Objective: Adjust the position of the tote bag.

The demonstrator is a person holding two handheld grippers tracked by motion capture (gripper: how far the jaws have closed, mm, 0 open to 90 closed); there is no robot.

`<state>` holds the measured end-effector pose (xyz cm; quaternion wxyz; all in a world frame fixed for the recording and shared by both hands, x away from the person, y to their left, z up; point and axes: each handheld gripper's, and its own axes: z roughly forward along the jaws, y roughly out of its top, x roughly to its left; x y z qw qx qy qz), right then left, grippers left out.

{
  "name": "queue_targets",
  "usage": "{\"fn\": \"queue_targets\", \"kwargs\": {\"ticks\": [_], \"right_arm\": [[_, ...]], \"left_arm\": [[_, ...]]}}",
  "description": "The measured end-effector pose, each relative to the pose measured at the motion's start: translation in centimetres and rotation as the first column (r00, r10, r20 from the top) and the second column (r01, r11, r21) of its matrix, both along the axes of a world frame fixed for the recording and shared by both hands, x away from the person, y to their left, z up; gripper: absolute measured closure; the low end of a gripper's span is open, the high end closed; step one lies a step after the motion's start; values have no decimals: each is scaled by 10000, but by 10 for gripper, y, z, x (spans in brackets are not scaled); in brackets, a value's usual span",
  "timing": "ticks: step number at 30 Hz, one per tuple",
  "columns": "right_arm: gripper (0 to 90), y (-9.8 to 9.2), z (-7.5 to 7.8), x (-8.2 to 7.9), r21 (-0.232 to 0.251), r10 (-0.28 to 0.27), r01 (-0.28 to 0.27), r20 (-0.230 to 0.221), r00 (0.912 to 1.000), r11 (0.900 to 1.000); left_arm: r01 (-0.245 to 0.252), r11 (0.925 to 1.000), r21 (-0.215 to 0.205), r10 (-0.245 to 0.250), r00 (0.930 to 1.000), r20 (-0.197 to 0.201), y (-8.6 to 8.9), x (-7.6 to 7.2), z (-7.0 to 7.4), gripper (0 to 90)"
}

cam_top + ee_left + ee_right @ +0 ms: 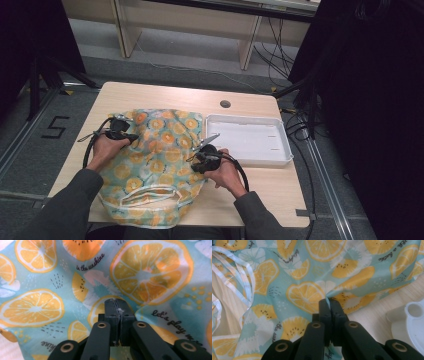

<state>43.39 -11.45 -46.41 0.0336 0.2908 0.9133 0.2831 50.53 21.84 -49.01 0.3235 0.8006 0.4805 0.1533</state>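
Left hand-held gripper (116,305) and right hand-held gripper (329,303) each pinch the turquoise orange-slice-print fabric bag (155,160); it lies spread on the worktop (165,95), folding apparently not yet begun.

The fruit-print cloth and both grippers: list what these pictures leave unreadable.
- Cloth, high view: its near edge is hidden behind the person's sleeves.
- Left gripper, left gripper view: the jaws cover whatever fabric is pinched; how much is unclear.
- Right gripper, right gripper view: a fold enters the shut jaws, its depth hidden.
- White tray, right gripper view: cut off by the right edge.
- Print lettering, high view: too small to read.
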Motion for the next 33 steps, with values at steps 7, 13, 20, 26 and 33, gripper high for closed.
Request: {"fn": "queue_targets", "kwargs": {"ticks": [7,13,20,26,33], "right_arm": [[575,-10,25,-15,767,-778,703,999,9919,9946],[503,-13,37,-46,1599,-99,-102,1242,9922,9871],[480,6,28,-77,1412,1341,-1465,940,9865,9791],[468,14,16,-100,1713,2188,-2196,236,9755,9604],[484,27,-5,-120,1100,3233,-3172,-420,9454,9419]], "left_arm": [[-283,9992,-299,305,9965,774,44,-36,38,720],[118,9971,-747,-34,9938,1112,62,-90,55,579],[286,9973,-672,-200,9918,1261,70,-133,63,456],[176,9970,-753,-94,9940,1085,77,-156,55,405],[-201,9966,-804,286,9940,1060,86,-169,53,372]]}}
